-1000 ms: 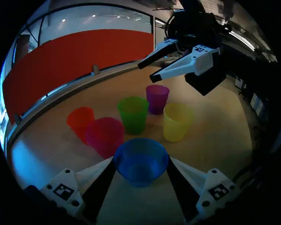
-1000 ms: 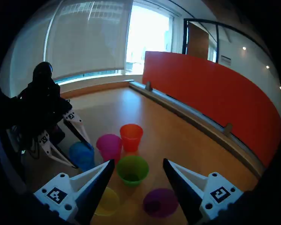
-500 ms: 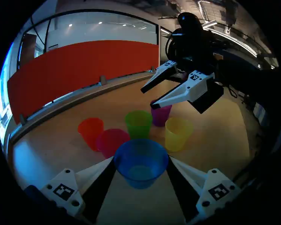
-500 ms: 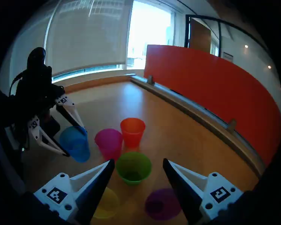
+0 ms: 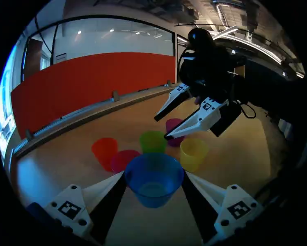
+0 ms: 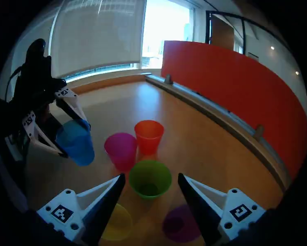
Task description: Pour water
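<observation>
A blue cup (image 5: 153, 182) sits between the fingers of my left gripper (image 5: 153, 177), which is shut on it and holds it upright above the wooden table (image 5: 235, 151). From the right gripper view, the same blue cup (image 6: 76, 144) hangs in the left gripper (image 6: 75, 139) clear of the table. My right gripper (image 6: 150, 177) is open with nothing in it, hovering over the green cup (image 6: 150, 180). In the left gripper view the right gripper (image 5: 161, 128) hangs over the purple cup (image 5: 174, 125) and green cup (image 5: 152, 141).
Orange (image 6: 148, 135), magenta (image 6: 120, 149), yellow (image 6: 116, 224) and purple (image 6: 180, 223) cups stand clustered around the green one. A red wall panel (image 6: 243, 90) runs along the table's far edge behind a raised rail (image 6: 219, 119). A dark sleeve (image 5: 272, 102) is behind the right gripper.
My left gripper has lifted the blue cup off the table and higher. The cluster of cups now lies farther below it. The right gripper stays open over the cups.
</observation>
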Available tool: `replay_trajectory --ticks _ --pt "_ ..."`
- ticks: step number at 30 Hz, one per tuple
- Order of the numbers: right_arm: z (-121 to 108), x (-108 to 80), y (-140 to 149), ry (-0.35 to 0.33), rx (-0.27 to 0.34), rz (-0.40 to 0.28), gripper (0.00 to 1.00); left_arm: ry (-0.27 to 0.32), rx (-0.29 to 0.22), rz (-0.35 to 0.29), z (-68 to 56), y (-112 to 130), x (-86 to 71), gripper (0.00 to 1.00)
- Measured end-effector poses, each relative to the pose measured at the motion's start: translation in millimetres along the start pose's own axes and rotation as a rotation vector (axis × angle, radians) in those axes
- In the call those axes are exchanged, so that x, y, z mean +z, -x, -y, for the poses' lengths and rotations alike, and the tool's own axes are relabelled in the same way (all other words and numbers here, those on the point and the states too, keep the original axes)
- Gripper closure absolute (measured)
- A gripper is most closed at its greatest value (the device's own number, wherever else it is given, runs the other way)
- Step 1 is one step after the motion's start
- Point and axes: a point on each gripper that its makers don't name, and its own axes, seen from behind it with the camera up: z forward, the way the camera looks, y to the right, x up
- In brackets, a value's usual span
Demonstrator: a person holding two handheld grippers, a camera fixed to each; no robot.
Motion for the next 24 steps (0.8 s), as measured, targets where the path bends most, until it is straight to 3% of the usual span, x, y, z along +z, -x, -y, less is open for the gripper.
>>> replay_trajectory --ticks 11,24 --pt "4 10.0 10 -0.012 0.001 0.037 0.00 -0.009 -0.007 -0.033 4.8 -14 -7.5 0.12" --pt "5 26.3 18 -0.015 0.000 0.079 0.00 -0.016 -0.016 -0.039 10.4 -13 -10.8 0.12"
